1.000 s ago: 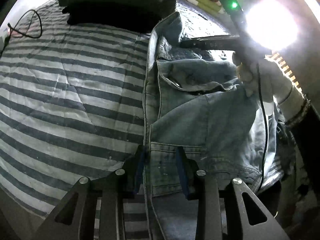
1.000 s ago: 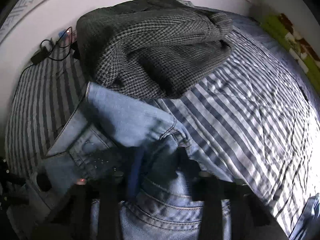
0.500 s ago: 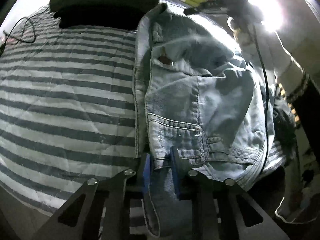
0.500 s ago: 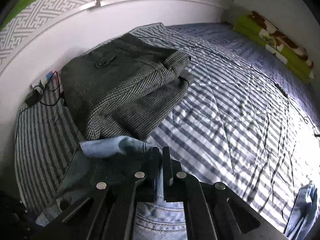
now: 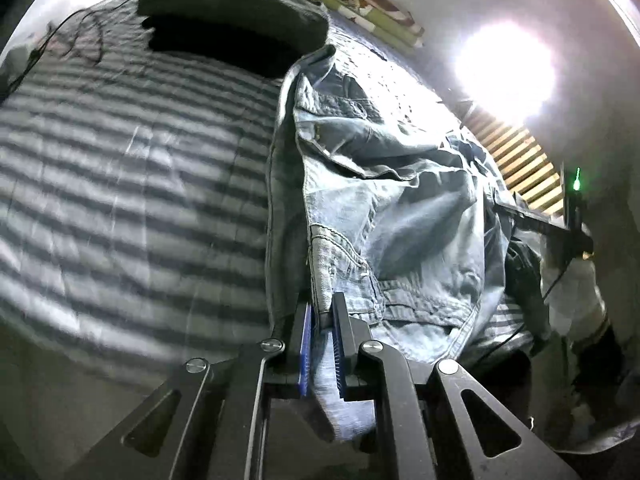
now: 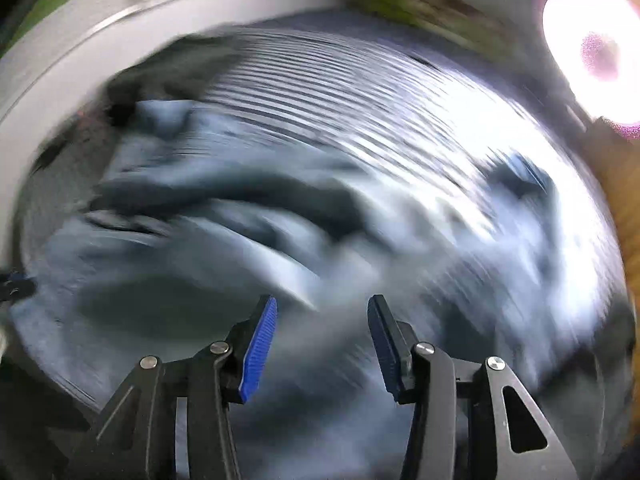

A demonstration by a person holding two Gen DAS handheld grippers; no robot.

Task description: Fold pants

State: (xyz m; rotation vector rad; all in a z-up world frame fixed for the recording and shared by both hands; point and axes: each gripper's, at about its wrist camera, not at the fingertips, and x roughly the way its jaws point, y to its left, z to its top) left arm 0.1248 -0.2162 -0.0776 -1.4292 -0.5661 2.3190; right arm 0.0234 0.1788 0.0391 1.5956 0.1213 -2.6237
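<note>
Light blue jeans (image 5: 384, 208) lie crumpled on a striped bed, waistband and pocket toward me in the left wrist view. My left gripper (image 5: 322, 308) is closing on a fold of the jeans' edge, and denim fills the narrow gap between its blue pads. In the right wrist view everything is smeared by fast motion; the jeans (image 6: 208, 232) show as a blurred blue mass below. My right gripper (image 6: 320, 312) hangs above them with its jaws opening and nothing between the pads. The right gripper's dark body (image 5: 560, 228), with a green light, shows at the far right of the left wrist view.
A folded dark grey garment (image 5: 236, 12) rests at the far end of the striped bedsheet (image 5: 120, 184). Green patterned bedding (image 5: 356, 0) lines the wall behind. A cable (image 5: 52, 36) lies at the far left. A bright lamp (image 5: 504, 64) glares on the right above wooden slats (image 5: 516, 164).
My left gripper closed on the jeans' edge and drew it back. My right gripper let go of the denim, opened, and swung fast sideways, away from the far end of the jeans.
</note>
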